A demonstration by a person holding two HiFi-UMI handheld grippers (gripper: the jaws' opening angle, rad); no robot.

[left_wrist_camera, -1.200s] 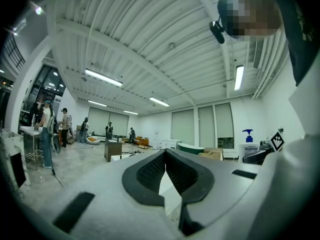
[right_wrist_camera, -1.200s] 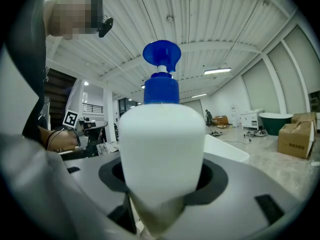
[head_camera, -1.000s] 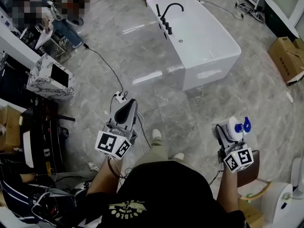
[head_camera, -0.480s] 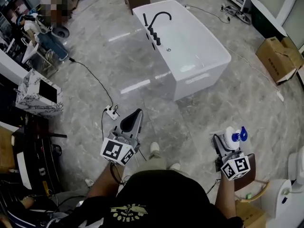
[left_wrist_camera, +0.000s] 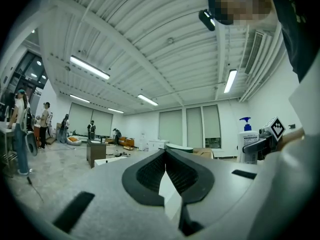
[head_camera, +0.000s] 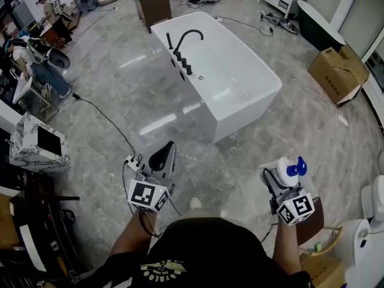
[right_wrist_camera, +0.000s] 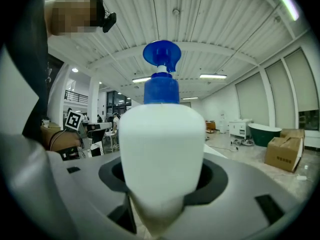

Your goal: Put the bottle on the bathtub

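The right tool pinches a white pump bottle with a blue head, held upright over the grey stone-patterned floor and well apart from the bathtub. The left tool is pressed together with nothing between its jaws. The white bathtub carries a black faucet; a cardboard box sits further right.

The right gripper clamps a white, blue-pumped bottle upright.
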